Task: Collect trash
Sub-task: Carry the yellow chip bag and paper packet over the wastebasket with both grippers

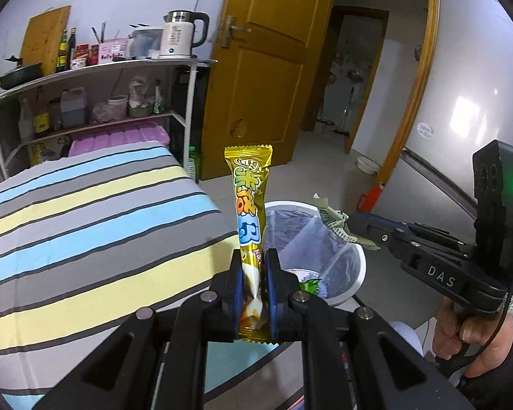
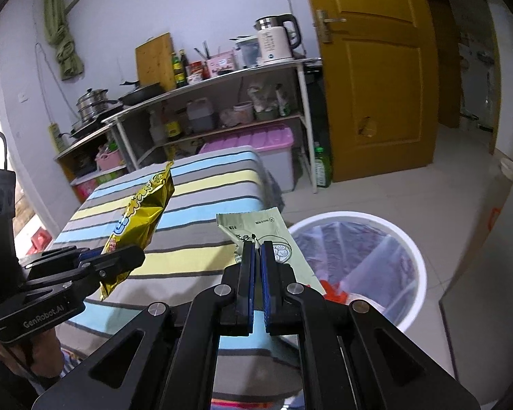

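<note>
My left gripper [image 1: 253, 256] is shut on a gold snack wrapper [image 1: 250, 198], held upright near the edge of the striped table [image 1: 85, 225]. It also shows in the right wrist view [image 2: 143, 212], where the left gripper [image 2: 133, 256] is at the left. My right gripper [image 2: 257, 249] is shut on a pale green packet [image 2: 256, 232], held beside the white trash bin [image 2: 410, 256]. In the left wrist view the right gripper [image 1: 350, 223] holds the green packet [image 1: 331, 218] above the bin [image 1: 359, 270]. The bin has a clear liner and some trash inside.
A metal shelf rack [image 2: 222, 109] with a kettle [image 2: 277, 41], bottles and pans stands behind the table. A pink-lidded storage box [image 2: 256, 143] sits under it. A wooden door [image 2: 376, 68] is open on the right. A grey fridge [image 1: 468, 102] stands beside the bin.
</note>
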{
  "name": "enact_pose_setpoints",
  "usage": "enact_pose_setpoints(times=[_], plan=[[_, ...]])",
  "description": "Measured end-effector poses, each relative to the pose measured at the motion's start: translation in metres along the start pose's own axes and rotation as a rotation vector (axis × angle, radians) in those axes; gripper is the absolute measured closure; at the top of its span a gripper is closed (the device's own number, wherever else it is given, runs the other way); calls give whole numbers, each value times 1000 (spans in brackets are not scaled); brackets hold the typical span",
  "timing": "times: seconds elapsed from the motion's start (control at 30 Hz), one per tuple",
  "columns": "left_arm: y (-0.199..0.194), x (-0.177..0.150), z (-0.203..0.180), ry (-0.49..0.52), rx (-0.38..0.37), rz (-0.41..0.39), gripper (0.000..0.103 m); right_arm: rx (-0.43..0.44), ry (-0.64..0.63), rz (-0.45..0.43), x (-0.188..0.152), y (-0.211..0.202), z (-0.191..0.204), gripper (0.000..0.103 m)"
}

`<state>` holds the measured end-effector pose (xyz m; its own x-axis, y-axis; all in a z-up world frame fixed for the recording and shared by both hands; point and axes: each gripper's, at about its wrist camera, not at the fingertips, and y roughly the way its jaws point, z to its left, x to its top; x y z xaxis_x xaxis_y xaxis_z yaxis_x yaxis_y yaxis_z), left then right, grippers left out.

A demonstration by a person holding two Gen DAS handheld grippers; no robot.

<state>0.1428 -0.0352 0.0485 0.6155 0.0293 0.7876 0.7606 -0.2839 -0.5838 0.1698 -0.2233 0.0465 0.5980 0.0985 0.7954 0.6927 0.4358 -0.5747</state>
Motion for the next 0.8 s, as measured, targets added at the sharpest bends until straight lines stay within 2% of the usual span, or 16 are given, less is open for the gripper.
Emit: enact_pose_setpoints(times=[0.37, 0.8], plan=[[38, 8, -25, 30, -42, 44, 90, -46, 55, 8, -6, 2, -36, 99], [88, 10, -42, 43, -88, 111, 90, -86, 111, 50, -12, 23, -75, 99]])
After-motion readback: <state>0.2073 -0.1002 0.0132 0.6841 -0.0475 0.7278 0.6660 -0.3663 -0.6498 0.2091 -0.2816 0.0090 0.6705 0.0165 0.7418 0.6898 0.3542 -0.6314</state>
